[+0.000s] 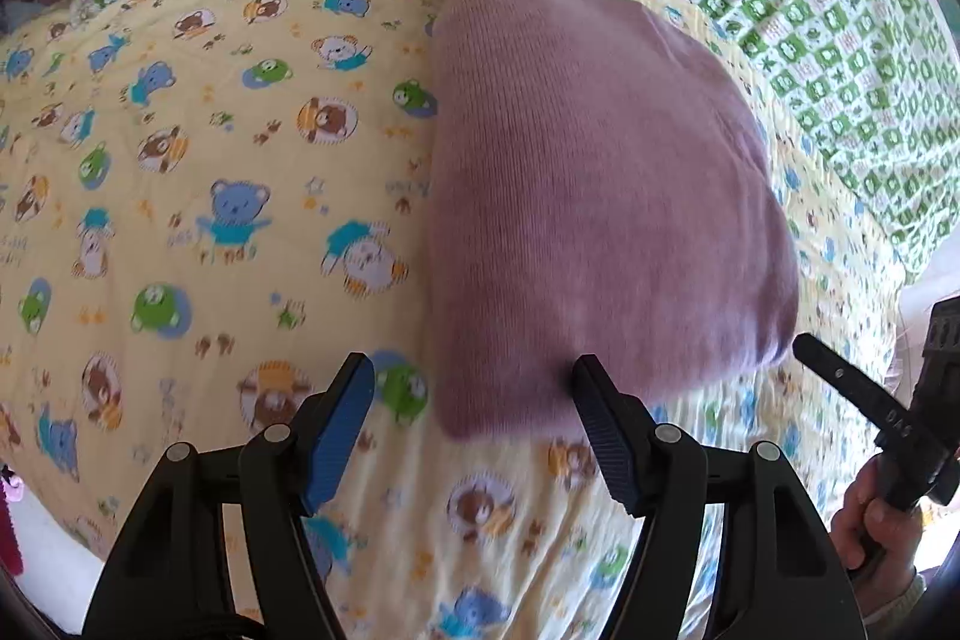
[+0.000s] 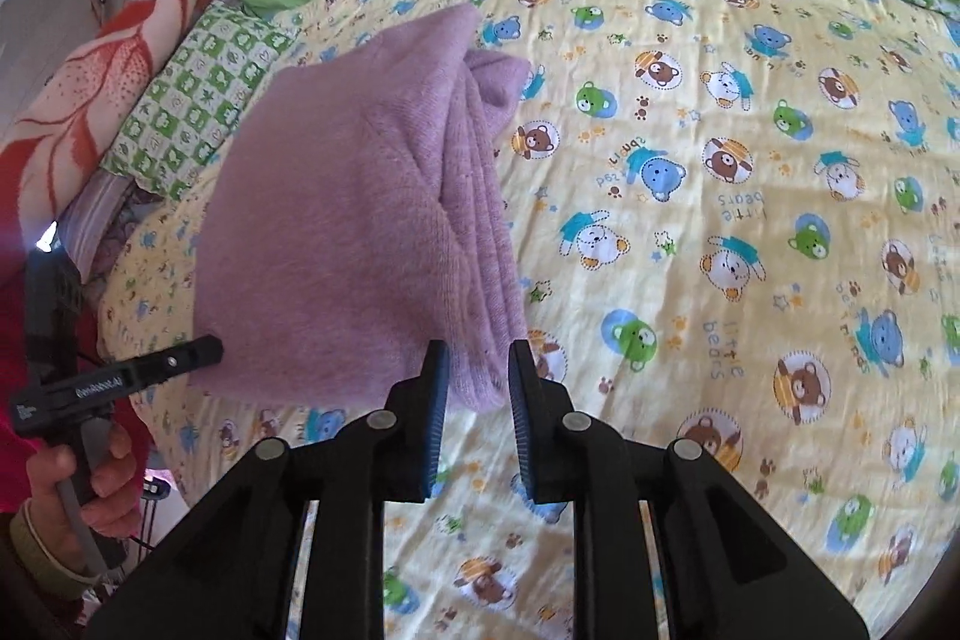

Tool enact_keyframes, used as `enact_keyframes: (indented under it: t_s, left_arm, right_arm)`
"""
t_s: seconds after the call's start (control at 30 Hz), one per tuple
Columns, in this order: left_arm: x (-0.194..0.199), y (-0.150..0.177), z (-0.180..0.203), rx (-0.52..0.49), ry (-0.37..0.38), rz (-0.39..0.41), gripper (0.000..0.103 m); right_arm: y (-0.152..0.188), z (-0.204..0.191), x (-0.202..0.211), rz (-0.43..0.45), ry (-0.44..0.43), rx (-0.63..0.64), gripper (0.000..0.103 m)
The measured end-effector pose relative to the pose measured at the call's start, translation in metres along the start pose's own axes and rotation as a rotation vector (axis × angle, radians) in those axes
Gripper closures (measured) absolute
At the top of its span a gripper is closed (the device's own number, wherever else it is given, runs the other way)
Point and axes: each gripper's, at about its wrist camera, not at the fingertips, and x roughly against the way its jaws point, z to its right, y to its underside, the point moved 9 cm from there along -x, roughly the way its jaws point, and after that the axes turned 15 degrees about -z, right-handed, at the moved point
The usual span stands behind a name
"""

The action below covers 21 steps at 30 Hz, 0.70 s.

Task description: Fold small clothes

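One folded mauve knitted garment point(image 1: 600, 184) is seen lying on one yellow bear-printed quilt point(image 1: 180, 220) spread over a bed, with one green-and-white checked quilt point(image 1: 810, 10) beyond it. Two claws are counted. The left claw point(image 1: 471, 388) is held wide apart over the garment's near edge, nothing clamped. The right claw point(image 2: 478, 370) stands narrowly apart at the garment's near corner, its pads not pressing on it.

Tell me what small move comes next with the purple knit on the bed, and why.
Probably ease both grippers back. The knit already lies folded in layers on the quilt. The left gripper stands open at its near edge, the right gripper is narrow with nothing pinched, so neither holds it.
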Motion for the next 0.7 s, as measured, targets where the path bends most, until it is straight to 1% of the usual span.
enact_keyframes:
  t_s: [0.07,0.13,0.2,0.27,0.4,0.47,0.53,0.6,0.7]
  left_arm:
    - [0.004,0.009,-0.001,-0.008,-0.005,0.009,0.034]
    - [0.006,0.016,-0.001,-0.024,-0.013,0.016,0.034]
    - [0.009,0.022,0.001,-0.047,-0.028,0.028,0.034]
    - [0.014,0.031,0.001,-0.072,-0.049,0.042,0.034]
    - [0.022,0.045,0.0,-0.096,-0.062,0.078,0.033]
    - [0.026,0.053,-0.001,-0.106,-0.072,0.1,0.031]
    - [0.028,0.059,-0.003,-0.115,-0.08,0.123,0.03]
    - [0.029,0.063,-0.003,-0.126,-0.086,0.136,0.029]
    - [0.027,0.075,-0.005,-0.139,-0.09,0.135,0.027]
  right_arm:
    - [0.005,-0.007,0.005,0.007,-0.012,-0.005,0.081]
    - [0.011,-0.015,0.008,0.008,-0.014,0.001,0.078]
    - [0.018,-0.024,0.011,0.014,-0.009,0.012,0.064]
    - [0.027,-0.03,0.013,0.024,-0.004,0.018,0.059]
    - [0.045,-0.04,0.012,0.022,0.0,0.028,0.059]
    - [0.056,-0.042,0.012,0.02,0.003,0.025,0.058]
    - [0.068,-0.044,0.011,0.018,0.007,0.024,0.054]
    - [0.079,-0.045,0.009,0.016,0.014,0.026,0.044]
    - [0.094,-0.048,0.006,0.012,0.027,0.036,0.04]
